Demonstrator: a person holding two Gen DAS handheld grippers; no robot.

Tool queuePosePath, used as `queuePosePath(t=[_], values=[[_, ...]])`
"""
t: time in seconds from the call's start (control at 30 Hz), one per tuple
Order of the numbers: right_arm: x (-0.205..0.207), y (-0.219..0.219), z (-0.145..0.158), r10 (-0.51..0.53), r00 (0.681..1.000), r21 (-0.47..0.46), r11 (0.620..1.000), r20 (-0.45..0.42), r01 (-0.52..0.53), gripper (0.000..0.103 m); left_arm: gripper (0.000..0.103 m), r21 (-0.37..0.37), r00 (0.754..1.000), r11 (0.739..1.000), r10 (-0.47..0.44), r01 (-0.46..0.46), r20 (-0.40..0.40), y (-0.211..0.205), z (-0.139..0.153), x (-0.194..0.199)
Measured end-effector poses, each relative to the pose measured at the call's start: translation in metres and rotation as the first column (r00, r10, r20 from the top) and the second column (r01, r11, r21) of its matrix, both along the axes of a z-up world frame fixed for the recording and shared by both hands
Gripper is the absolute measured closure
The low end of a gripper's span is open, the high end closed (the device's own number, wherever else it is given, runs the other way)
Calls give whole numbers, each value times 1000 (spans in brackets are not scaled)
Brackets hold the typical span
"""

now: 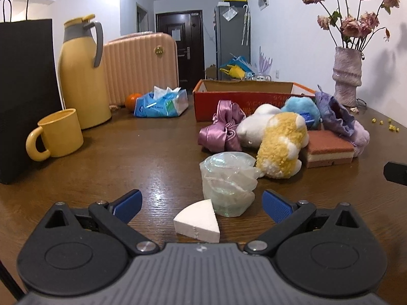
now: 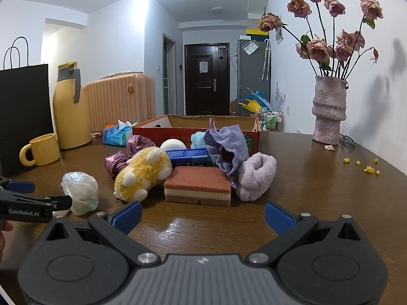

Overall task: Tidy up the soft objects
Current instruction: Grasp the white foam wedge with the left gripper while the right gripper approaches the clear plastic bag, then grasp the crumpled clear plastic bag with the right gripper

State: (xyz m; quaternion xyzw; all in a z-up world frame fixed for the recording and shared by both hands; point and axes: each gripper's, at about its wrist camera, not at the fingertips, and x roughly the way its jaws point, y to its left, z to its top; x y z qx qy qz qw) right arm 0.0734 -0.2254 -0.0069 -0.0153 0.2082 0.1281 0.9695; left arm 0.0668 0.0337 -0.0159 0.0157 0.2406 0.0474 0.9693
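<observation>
Glossy dark wood table (image 2: pixel 318 198) throws back the ceiling light. On it, just before the matt cardboard box (image 2: pixel 203 127), sit a fluffy yellow plush (image 2: pixel 142 175), a porous layered sponge (image 2: pixel 198 188), a shiny satin scrunchie (image 1: pixel 221 129) and a crinkled clear plastic bag (image 1: pixel 226 183).
</observation>
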Motion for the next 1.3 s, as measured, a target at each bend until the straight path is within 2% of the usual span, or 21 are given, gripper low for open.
queuePosePath(t=[0.1, 0.17, 0.2, 0.27, 0.4, 0.53, 0.97, 1.3], values=[[3, 1, -1, -1, 1000, -3, 1000, -5, 1, 0, 13, -6, 1000, 1000, 1, -1, -17, 1, -3, 6], [5, 2, -2, -2, 1000, -4, 1000, -9, 2, 0, 27, -11, 1000, 1000, -1, 0, -30, 1, -4, 9], [6, 2, -2, -3, 1000, -5, 1000, -11, 3, 0, 30, -14, 999, 1000, -1, 1, -38, 1, -5, 11], [7, 2, -3, -4, 1000, -6, 1000, -16, 4, 0, 46, -23, 998, 1000, -4, 3, -59, 1, -8, 15], [9, 3, -4, -4, 1000, -8, 1000, -22, 4, 0, 59, -42, 995, 999, -6, 2, -96, 2, -13, 21], [10, 5, -4, -1, 1000, -11, 1000, -27, 0, 0, 71, -59, 995, 998, -5, -1, -98, 6, -14, 21], [15, 22, -2, 33, 999, -30, 999, -36, -34, 0, 74, -98, 997, 995, -19, 12, -72, 16, -10, 12], [17, 51, 4, 103, 994, -38, 994, -33, -104, 0, 74, -109, 1000, 994, 3, -4, -10, 33, 3, -2]])
